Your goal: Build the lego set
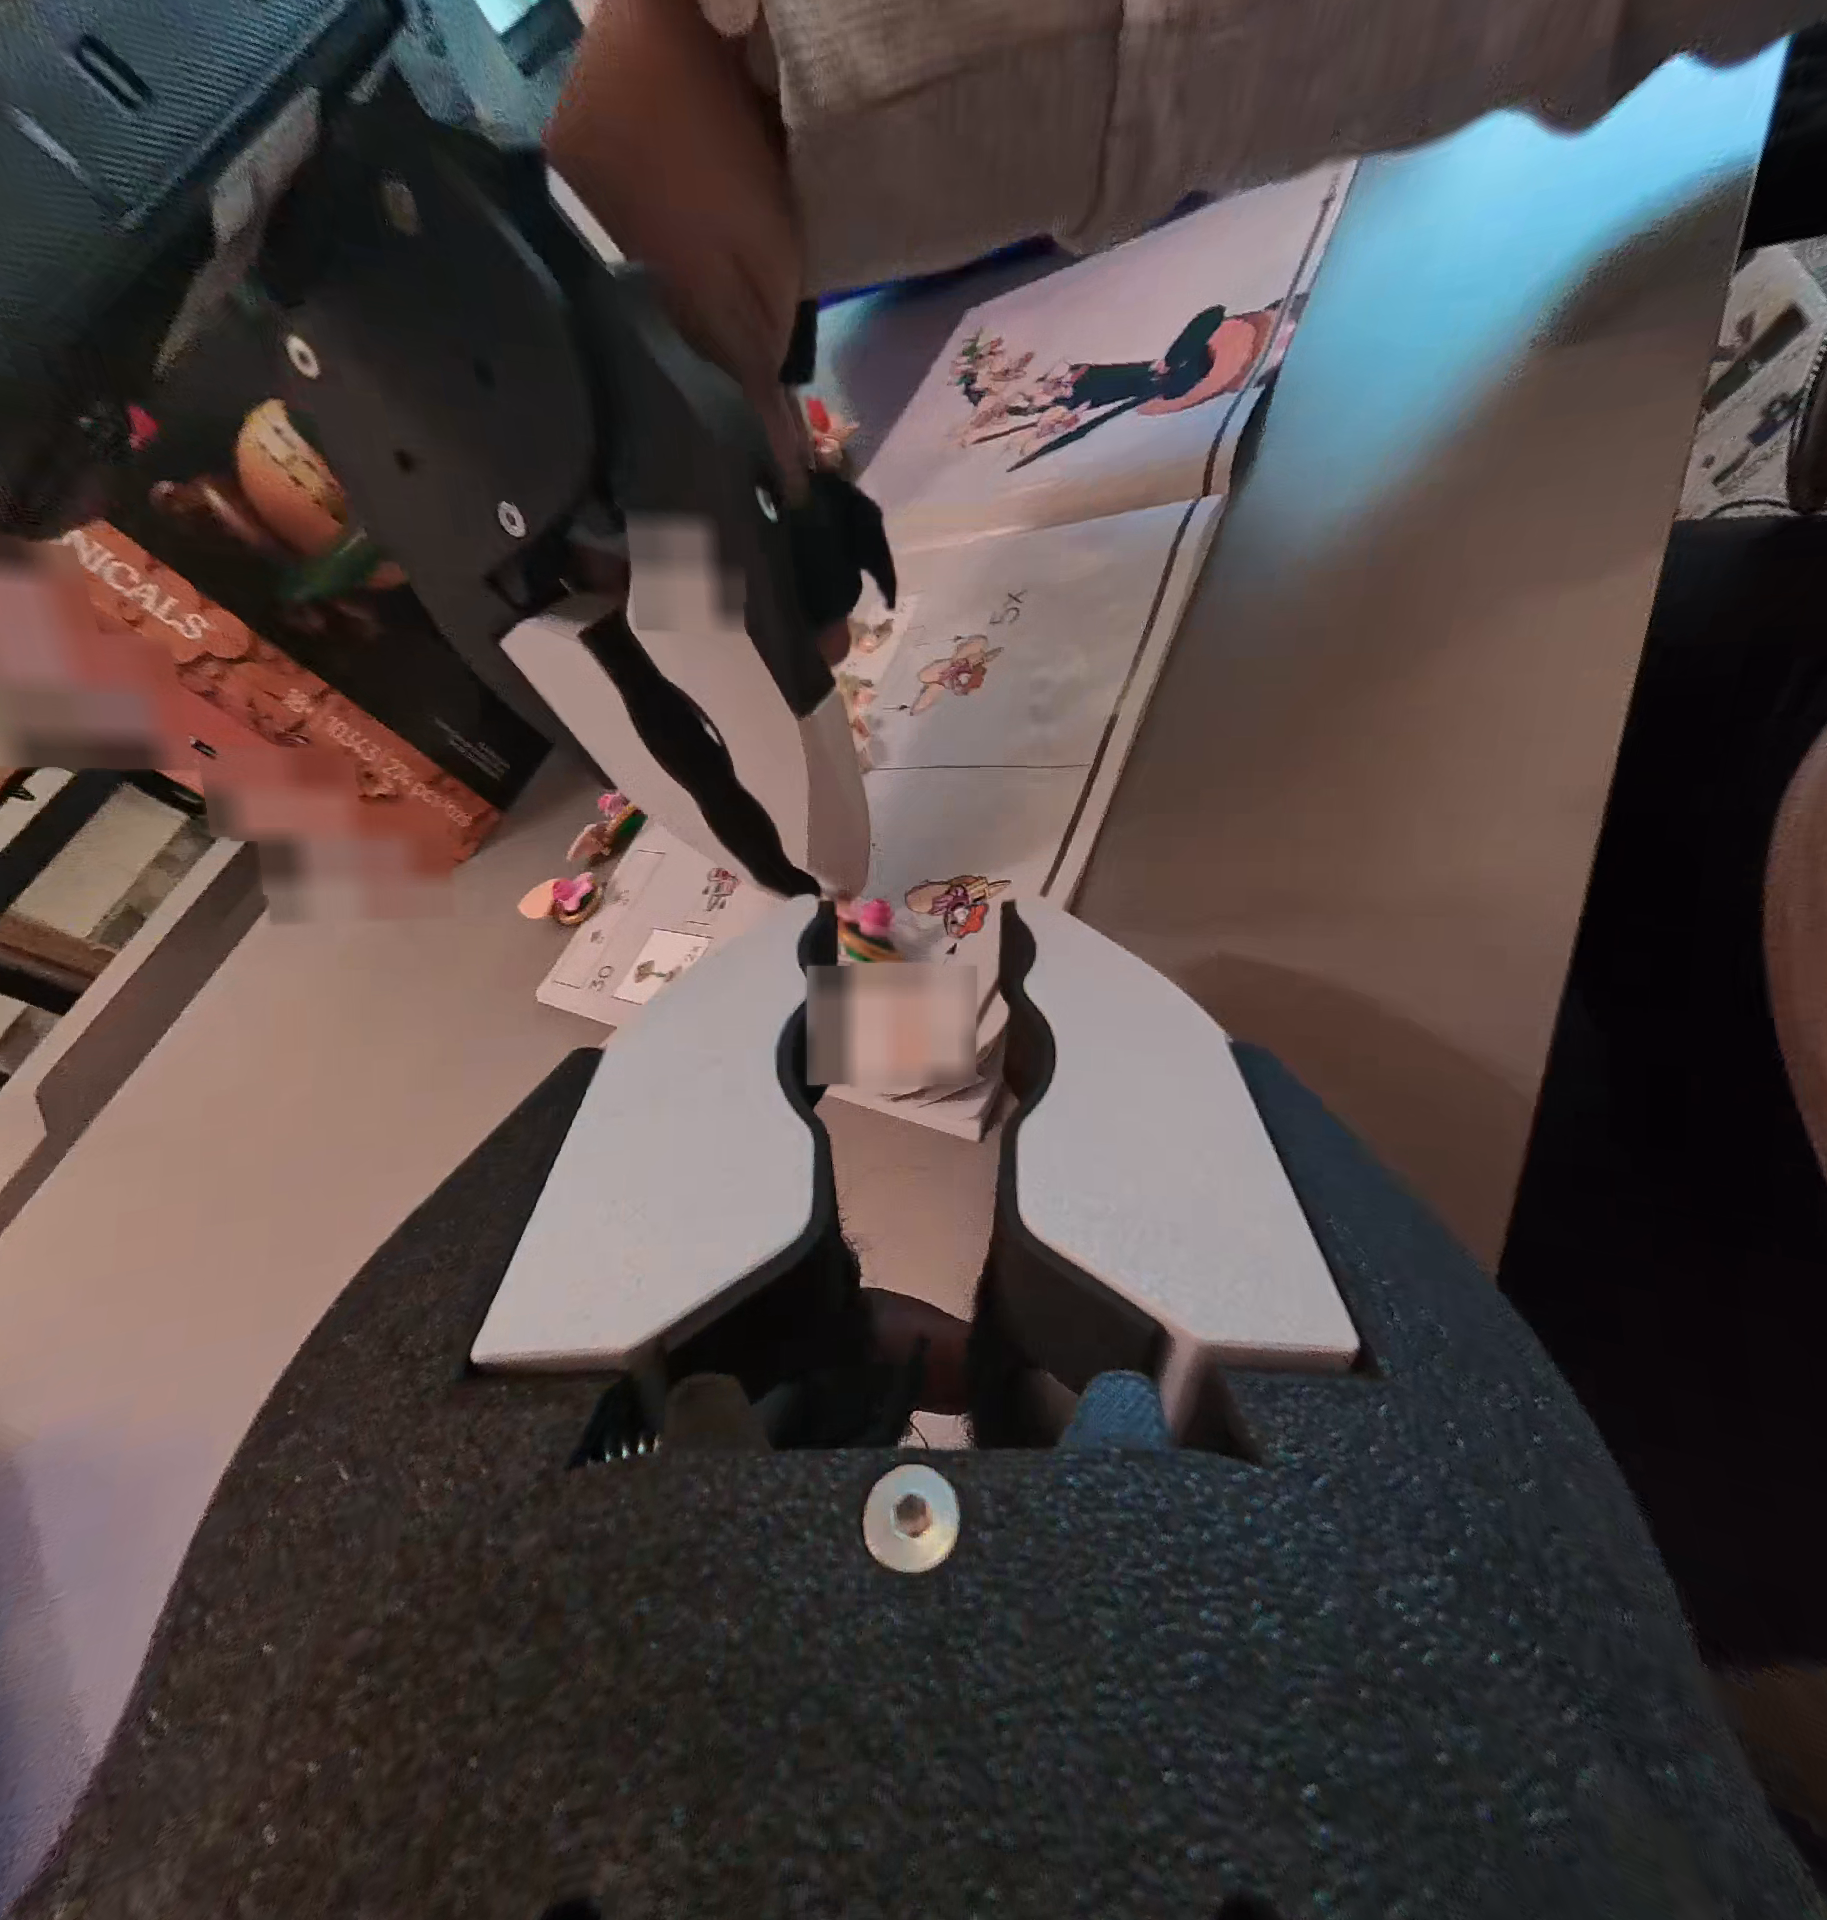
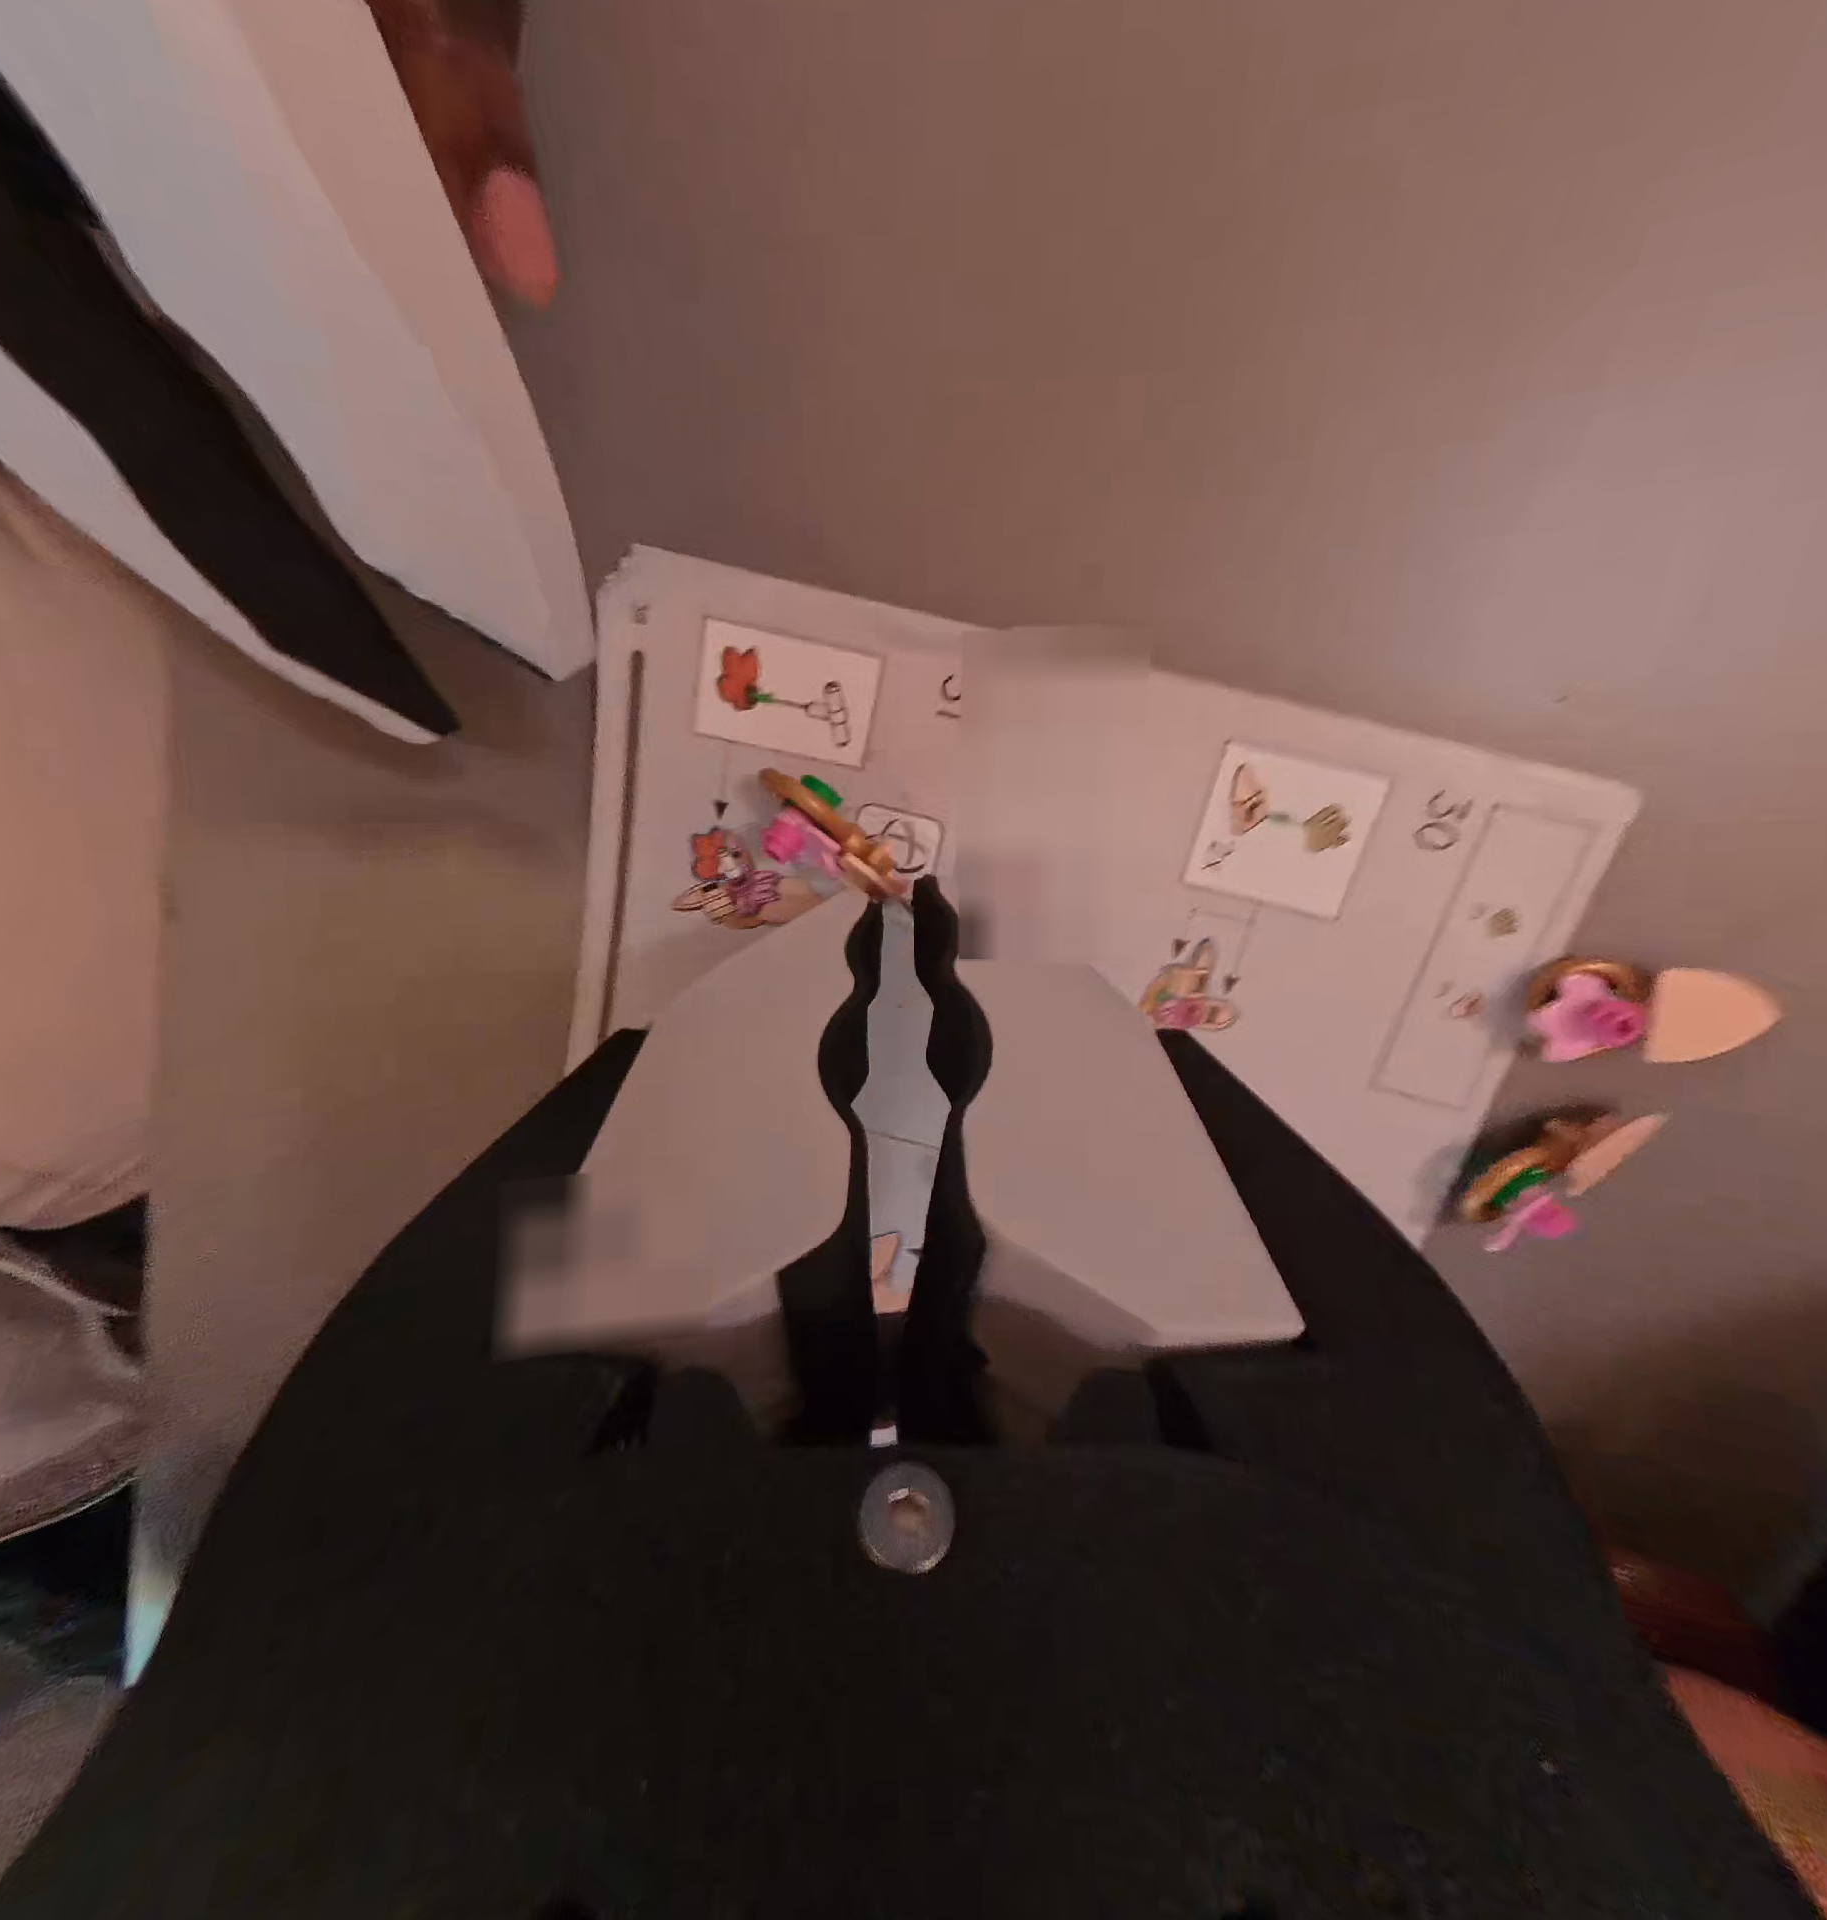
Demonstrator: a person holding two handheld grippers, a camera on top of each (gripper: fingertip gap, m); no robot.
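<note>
Grip: right gripper [image 2: 896, 902] pinches flower piece [image 2: 821, 831] | left gripper [image 1: 914, 925] spread | you press squarely toward 12 o'clock.

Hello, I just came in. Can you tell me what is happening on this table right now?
A person is building small Lego flowers with two handheld grippers. The right gripper is shut on a small pink, green and gold flower piece, held over the open white instruction booklet. The left gripper is open, its tips next to that piece. Two more pink and gold flower assemblies lie on the grey table beside the booklet.
</note>
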